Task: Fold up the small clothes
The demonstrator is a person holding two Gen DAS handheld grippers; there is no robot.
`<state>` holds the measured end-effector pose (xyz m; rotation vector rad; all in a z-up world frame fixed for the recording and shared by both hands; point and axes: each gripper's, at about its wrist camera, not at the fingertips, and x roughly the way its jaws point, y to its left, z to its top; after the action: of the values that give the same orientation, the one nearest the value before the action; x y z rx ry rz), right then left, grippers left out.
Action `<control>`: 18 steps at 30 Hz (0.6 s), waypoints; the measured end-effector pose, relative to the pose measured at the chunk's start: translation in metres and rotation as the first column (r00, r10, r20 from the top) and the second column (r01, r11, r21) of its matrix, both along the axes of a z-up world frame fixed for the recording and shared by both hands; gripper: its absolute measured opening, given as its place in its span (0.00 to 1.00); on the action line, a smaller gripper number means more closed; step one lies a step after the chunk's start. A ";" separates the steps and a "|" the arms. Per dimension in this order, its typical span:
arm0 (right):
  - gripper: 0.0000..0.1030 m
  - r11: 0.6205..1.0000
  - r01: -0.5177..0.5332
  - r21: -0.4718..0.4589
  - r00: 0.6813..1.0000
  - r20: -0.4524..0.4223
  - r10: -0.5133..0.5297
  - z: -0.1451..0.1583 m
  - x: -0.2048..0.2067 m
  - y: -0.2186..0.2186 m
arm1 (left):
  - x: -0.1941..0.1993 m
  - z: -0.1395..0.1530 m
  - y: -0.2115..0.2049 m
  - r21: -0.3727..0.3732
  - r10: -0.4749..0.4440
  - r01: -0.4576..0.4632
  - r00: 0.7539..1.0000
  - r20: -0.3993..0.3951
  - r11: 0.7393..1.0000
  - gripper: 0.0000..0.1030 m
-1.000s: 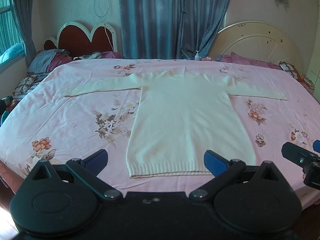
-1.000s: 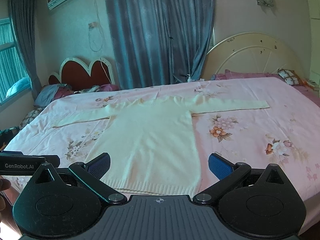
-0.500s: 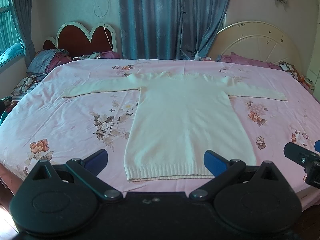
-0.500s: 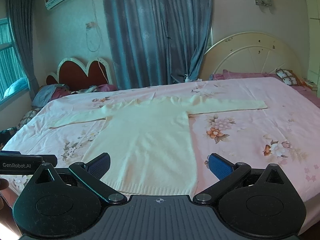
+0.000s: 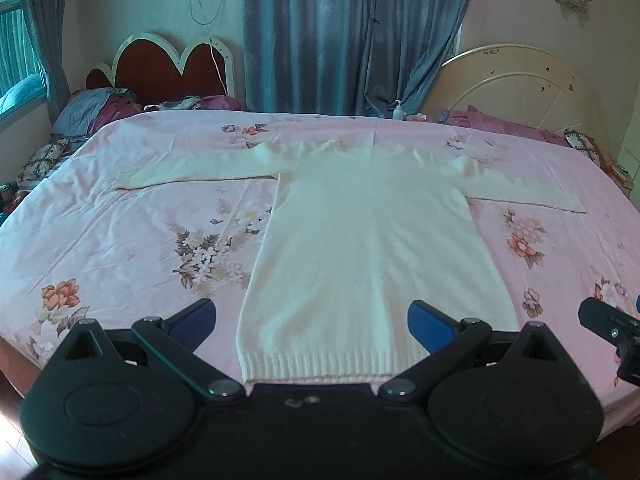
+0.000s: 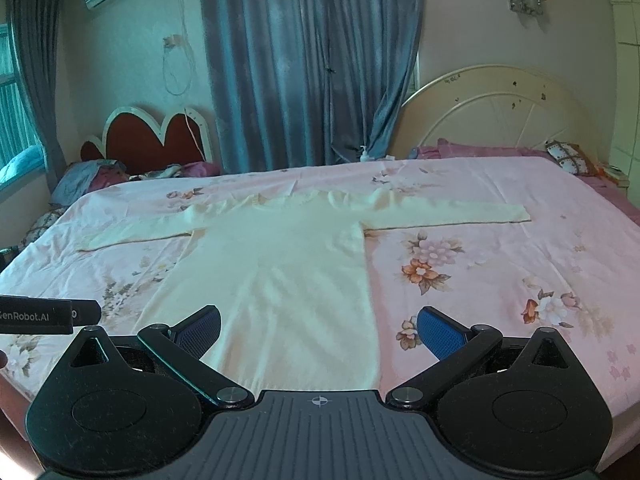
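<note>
Two claws spread wide, empty.
Sweater (image 5: 372,248) lies flat on bed (image 5: 120,240), sleeves outstretched; left claw (image 5: 312,322) and right claw (image 6: 319,330) hover above its hem.

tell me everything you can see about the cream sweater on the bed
The cream sweater is a long, knitted-looking garment lying flat and unfolded on the pink floral bedsheet. Both long sleeves are stretched straight out sideways, the neck points toward the far curtains, and the ribbed hem lies at the near edge. The body looks smooth, with slight bunching at the shoulders. Only the sheet touches it; the left gripper and right gripper are open above its hem end.
</note>
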<state>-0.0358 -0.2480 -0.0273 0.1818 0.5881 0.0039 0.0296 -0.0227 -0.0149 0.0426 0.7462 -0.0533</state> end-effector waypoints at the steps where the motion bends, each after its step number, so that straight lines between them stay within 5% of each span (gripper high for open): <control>1: 1.00 1.000 0.003 -0.002 1.000 -0.006 -0.003 -0.002 0.006 0.000 | 0.006 -0.002 0.001 0.001 -0.003 0.003 1.000 0.000 1.000 0.99; 13: 1.00 0.992 0.123 0.012 0.992 -0.030 -0.122 -0.011 0.086 -0.009 | 0.101 -0.023 0.004 0.014 -0.100 0.100 0.994 -0.031 0.995 0.99; 18: 1.00 0.984 0.178 0.006 0.984 -0.032 -0.178 -0.015 0.120 -0.023 | 0.135 -0.028 0.005 0.001 -0.143 0.143 0.989 0.031 0.990 0.99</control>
<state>0.0841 -0.2708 -0.0428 0.2433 0.6015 -0.1699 0.1646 -0.0179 -0.0427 0.0959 0.7116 -0.1889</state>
